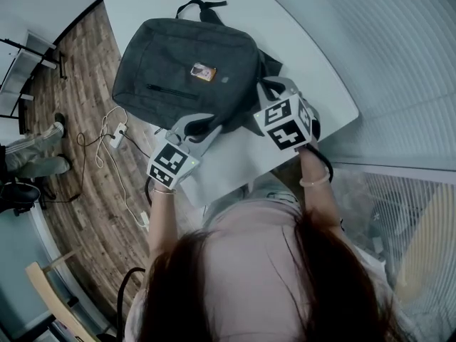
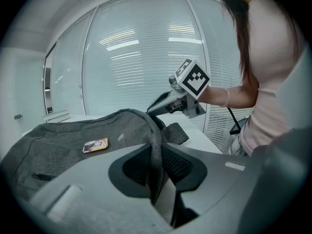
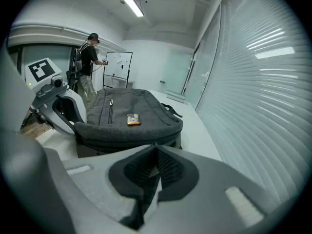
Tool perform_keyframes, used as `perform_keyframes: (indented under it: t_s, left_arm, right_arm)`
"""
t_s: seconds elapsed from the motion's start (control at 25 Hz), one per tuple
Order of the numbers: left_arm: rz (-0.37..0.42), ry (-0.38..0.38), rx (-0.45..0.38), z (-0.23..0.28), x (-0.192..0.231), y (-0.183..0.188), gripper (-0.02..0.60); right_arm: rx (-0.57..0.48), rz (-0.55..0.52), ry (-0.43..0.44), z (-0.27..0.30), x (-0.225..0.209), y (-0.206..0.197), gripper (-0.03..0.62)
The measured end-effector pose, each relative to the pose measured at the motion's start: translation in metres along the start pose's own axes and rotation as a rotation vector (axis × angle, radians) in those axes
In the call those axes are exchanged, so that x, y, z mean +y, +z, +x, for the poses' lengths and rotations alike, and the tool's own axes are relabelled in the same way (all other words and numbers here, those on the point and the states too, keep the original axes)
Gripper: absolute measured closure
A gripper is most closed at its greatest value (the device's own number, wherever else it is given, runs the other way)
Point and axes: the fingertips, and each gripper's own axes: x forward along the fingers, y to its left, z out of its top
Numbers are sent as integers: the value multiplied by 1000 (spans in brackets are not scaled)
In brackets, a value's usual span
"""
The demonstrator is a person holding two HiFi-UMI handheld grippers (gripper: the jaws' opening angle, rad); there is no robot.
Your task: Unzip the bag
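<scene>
White table carries the bag, flat. Your left gripper pinches its edge; your right gripper — jaws together — seems to nip the pull. No opening shows: unzipping looks all ahead.

Whatever the right gripper pinches at the tips of its closed jaws is too small to identify. The print on the orange label of the grey bag is unreadable. The left gripper body hides the bag's near edge.
</scene>
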Motion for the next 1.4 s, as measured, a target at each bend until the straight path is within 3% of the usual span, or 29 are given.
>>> perform_keyframes:
  t_s: [0.24,0.48,1.4]
  left_arm:
    - [-17,4,-5,0,0,-1,502]
    - [16,28,-18,3,0,1,502]
    - [-23,24,-21,5,0,-3,502]
  right_arm:
    - [-8,-22,13,5,-8,1,583]
    - [-10,-51,34,14,-17,1,583]
    - [-50,-99,53,36,-44,6,583]
